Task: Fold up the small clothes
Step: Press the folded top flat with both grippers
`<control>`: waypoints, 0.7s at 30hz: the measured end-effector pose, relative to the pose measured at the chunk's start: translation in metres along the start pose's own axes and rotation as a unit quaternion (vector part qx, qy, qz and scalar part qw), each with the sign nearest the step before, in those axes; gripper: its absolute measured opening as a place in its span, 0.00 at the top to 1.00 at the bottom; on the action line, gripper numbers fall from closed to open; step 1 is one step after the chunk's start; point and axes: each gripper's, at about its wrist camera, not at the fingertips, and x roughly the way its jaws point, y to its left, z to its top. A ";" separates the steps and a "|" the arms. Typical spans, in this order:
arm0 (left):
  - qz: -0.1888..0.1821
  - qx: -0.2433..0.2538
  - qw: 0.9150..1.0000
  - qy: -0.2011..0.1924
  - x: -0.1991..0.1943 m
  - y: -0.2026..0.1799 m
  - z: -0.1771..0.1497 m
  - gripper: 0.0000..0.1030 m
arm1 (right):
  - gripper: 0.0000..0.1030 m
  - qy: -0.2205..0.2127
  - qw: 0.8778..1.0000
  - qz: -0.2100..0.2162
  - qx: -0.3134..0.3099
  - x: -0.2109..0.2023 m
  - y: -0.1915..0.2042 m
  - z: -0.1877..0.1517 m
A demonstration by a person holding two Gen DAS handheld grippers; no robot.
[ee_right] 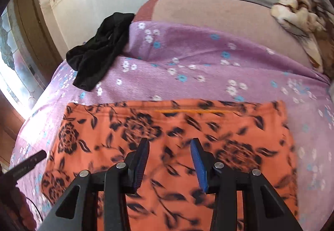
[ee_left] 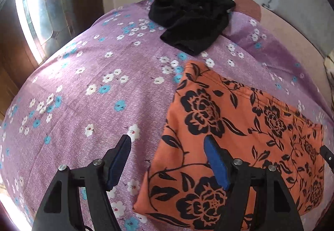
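Covering the bed: a purple flowered sheet [ee_left: 87, 76].
Left gripper [ee_left: 168, 141]: jaws released, empty, above the orange garment's left edge.
Orange flowered garment [ee_right: 171, 124]: lay flat on the sheet.
Black garment [ee_left: 192, 20]: crumpled at the far edge.
Right gripper [ee_right: 170, 144]: jaws apart, empty, over the orange garment.

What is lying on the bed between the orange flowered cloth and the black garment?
Nothing: between the orange flowered cloth and the black garment only bare purple flowered bedsheet shows, in both wrist views.

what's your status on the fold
Left gripper open, empty. Right gripper open, empty. Orange cloth flat on sheet. Black cloth clear, behind.
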 end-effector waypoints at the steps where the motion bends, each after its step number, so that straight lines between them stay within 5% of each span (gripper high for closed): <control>1: -0.003 0.017 1.000 0.000 0.000 -0.010 -0.004 0.29 | 0.57 0.001 1.000 -0.009 0.012 -0.009 -0.020 -0.011; 6: 0.014 0.065 0.996 0.064 0.036 -0.031 -0.027 0.26 | 0.57 0.048 0.994 -0.047 0.089 -0.027 -0.102 -0.074; 8: 0.029 0.072 0.996 0.050 0.031 -0.030 -0.030 0.19 | 0.59 0.087 0.987 -0.019 0.132 -0.021 -0.128 -0.099; 13: -0.022 0.007 0.998 0.052 -0.006 0.005 -0.038 0.20 | 0.55 0.036 0.978 0.044 0.202 -0.061 -0.150 -0.119; 16: -0.061 -0.036 0.995 0.064 -0.019 0.025 -0.050 0.20 | 0.42 0.030 0.956 0.115 0.267 -0.069 -0.165 -0.128; 21: -0.124 -0.087 0.986 0.071 -0.034 0.046 -0.068 0.21 | 0.42 0.063 0.903 0.201 0.375 -0.046 -0.170 -0.150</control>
